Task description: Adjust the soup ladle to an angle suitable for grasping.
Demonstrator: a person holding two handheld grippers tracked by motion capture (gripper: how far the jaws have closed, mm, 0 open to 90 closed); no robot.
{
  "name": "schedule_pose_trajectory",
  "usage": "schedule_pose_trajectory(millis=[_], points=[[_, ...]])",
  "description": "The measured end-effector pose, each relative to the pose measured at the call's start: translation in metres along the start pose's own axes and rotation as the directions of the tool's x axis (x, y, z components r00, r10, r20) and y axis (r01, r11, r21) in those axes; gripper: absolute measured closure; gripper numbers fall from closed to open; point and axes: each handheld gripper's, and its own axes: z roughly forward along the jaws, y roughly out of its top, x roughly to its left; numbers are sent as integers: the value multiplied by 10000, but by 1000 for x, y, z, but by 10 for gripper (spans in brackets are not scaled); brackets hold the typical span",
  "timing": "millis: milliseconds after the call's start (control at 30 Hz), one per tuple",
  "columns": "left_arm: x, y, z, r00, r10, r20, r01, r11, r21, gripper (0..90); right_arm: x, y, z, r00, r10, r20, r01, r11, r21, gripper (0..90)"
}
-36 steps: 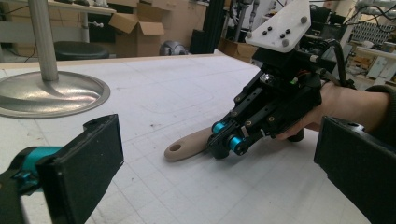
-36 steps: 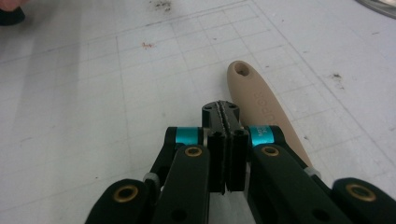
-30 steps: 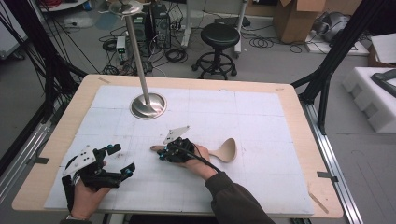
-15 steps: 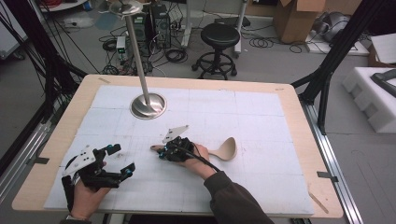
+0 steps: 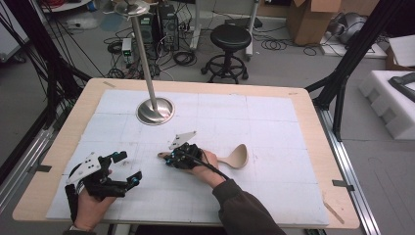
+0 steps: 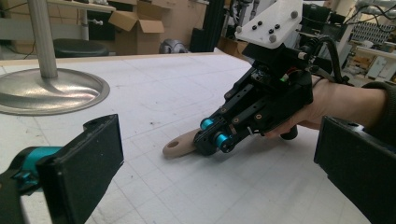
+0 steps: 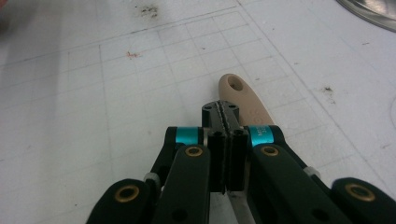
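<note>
My right tongs point(image 5: 169, 159) lie low over the tabletop point(image 5: 274, 122), with my right hand point(image 5: 203, 164) wrapped around their body. Their jaws are pressed fully together, pad against pad, as the right gripper view shows. Beneath them lies the wooden spoon point(image 5: 237, 156), flat on the white gridded sheet. Its handle runs under the tongs and its end, the one with a small hanging hole, pokes out just past the jaw tips point(image 7: 238, 91). Its bowl lies on the far side of my hand, toward the right of the tabletop in the high view. The closed tips sit directly above the handle, and from the left gripper view they seem to rest on it or just over it; I cannot tell whether they actually touch. The jaws grip nothing.

My left tongs point(image 5: 122, 169) rest near the front left of the tabletop, well apart from the spoon, in my left hand point(image 5: 90, 208). Their jaws stand wide open with nothing between them.

The metal stand point(image 5: 154, 110) rises from its round base farther back on the tabletop.
</note>
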Motion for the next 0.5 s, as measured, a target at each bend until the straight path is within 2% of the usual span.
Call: schedule_pose_trajectory(millis=[400,500], points=[[0,0,-1,10000,26,-2,-26,10000,-13,18,3,2,0,9997,-144,-208,149,9997,196,900],[0,0,-1,10000,8,5,-8,10000,-35,18,6,2,0,9986,-417,-317,430,9983,392,900]])
